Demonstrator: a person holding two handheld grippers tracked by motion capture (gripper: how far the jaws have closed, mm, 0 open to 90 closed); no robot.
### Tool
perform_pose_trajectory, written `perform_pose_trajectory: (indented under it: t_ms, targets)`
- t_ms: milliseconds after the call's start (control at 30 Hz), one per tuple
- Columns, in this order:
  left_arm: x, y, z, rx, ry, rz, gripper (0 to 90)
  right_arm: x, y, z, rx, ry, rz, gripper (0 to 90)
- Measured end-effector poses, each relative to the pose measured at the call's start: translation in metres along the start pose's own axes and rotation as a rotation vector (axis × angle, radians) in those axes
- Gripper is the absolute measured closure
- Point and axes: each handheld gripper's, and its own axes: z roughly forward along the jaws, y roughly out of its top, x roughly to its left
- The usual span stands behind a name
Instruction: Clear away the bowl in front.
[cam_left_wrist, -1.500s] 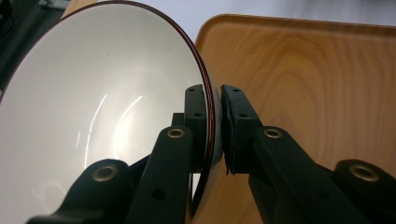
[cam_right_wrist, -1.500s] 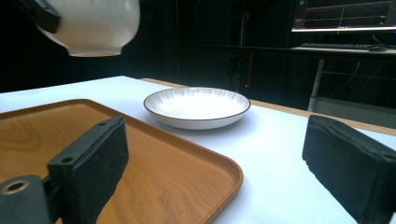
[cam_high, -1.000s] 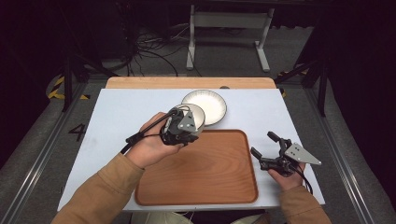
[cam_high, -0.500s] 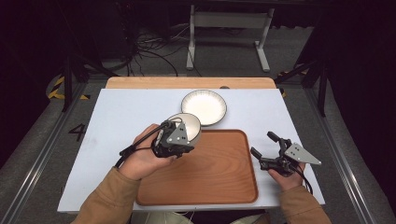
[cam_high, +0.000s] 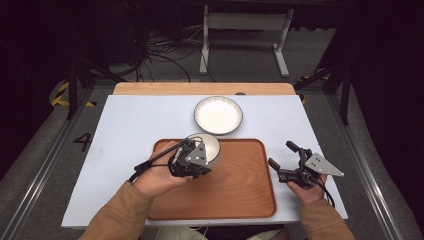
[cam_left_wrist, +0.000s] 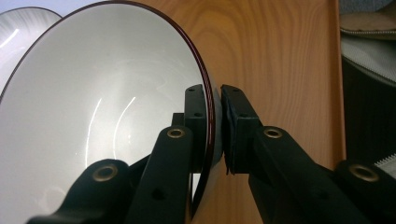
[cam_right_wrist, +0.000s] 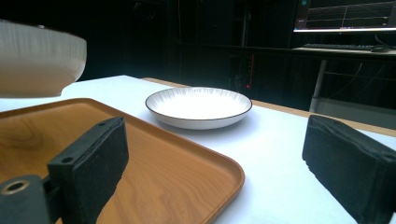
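The left gripper pinches the rim of a white bowl over the wooden tray; the right gripper gapes wide, holding nothing. A painted "4" marks the floor at left.

bowl half hidden under the left tool, its rim cut off in the left gripper view

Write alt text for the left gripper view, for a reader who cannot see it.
Two black tongs rise from the bottom edge and clamp the dark-red rim of a white bowl, one pad inside the bowl and one outside. Behind the bowl lies a wooden tray, and a second white dish peeks in at the top left corner.
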Motion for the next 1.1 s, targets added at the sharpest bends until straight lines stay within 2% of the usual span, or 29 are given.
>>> perform_pose_trajectory:
  t_ms: [500,733,867,1100]
  targets:
    - [-0.004,-0.004,0.019,0.031,-0.099,0.011,82.2,0.000,0.000,0.000,0.000,0.000,0.000,7.5]
    - [-0.005,-0.004,0.036,0.064,-0.135,0.010,82.1,0.000,0.000,0.000,0.001,-0.001,0.000,7.5]
    - [-0.006,-0.005,0.042,0.077,-0.141,0.012,82.1,0.000,0.000,0.000,0.001,-0.001,0.001,7.5]
    - [-0.006,-0.006,0.049,0.098,-0.126,0.017,82.2,0.000,0.000,0.000,0.002,0.000,-0.001,7.5]
